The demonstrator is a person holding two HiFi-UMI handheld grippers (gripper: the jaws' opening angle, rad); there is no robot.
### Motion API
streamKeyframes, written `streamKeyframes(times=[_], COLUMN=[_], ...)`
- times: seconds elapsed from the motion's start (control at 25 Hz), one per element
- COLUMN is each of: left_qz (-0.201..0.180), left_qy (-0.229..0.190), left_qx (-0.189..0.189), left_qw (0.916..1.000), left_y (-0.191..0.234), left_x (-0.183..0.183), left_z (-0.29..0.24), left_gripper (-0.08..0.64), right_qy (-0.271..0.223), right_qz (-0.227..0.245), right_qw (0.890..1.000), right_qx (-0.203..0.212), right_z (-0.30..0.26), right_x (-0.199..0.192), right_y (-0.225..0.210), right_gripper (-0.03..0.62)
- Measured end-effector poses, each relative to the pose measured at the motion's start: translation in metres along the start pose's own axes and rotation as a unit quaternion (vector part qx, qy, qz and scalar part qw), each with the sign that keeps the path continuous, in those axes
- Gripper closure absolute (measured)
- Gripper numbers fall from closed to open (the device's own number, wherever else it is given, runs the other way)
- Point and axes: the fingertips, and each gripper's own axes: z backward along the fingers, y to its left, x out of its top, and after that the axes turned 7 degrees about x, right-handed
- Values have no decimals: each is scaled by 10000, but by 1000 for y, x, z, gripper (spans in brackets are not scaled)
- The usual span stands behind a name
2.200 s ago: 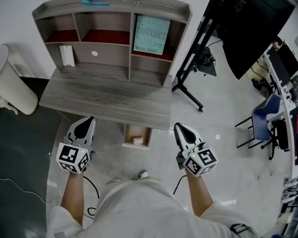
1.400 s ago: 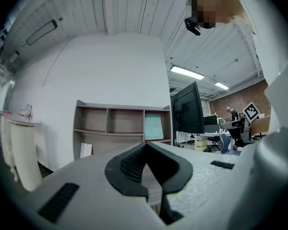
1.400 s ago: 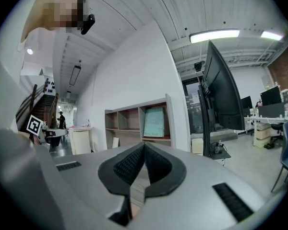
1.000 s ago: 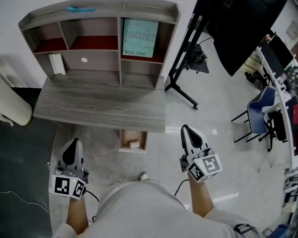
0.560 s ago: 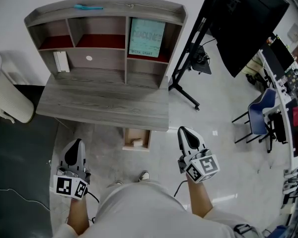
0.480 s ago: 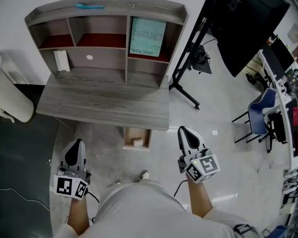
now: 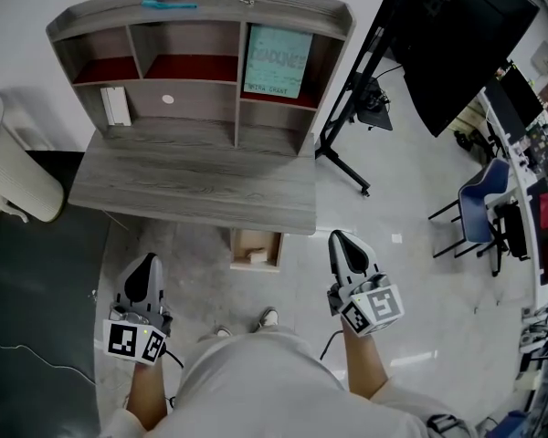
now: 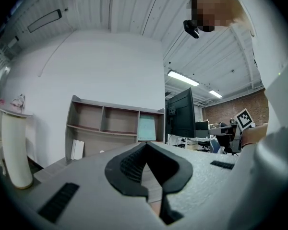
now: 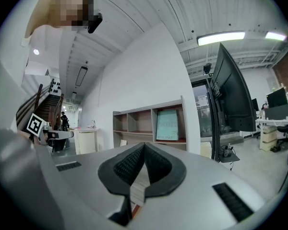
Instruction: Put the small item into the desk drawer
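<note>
left gripper (image 7: 146, 265) pulled back, farther from desk (image 7: 192, 177)

I am looking down on a loose off-white shirt (image 7: 256, 386) with short sleeves. The left tool (image 7: 147, 261) and right tool (image 7: 340, 238) are pale grey shells tapering to a point, lined with black ribbed pads (image 8: 129, 169). Each carries a white cube with black square markers: left cube (image 7: 134, 340), right cube (image 7: 373, 307). A thin black cable (image 7: 173, 359) leaves the left tool. One pale shoe (image 7: 268, 318) shows.

drawer (image 7: 236, 247) open under desk (image 7: 196, 182) | small item (image 7: 256, 256) inside
</note>
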Motion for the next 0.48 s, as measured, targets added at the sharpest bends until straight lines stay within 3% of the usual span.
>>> streamKeyframes(times=[0.48], left_qz=[14], left_qy=[-53], left_qx=[-66], left_qw=[10000], left_y=[-3], left_x=[2], left_z=[-3], left_gripper=[555], right_qy=[19], right_qz=[87], right_qw=[10000], right_qx=[-16], right_z=[1], right_x=[2], right_y=[4], right_gripper=[594])
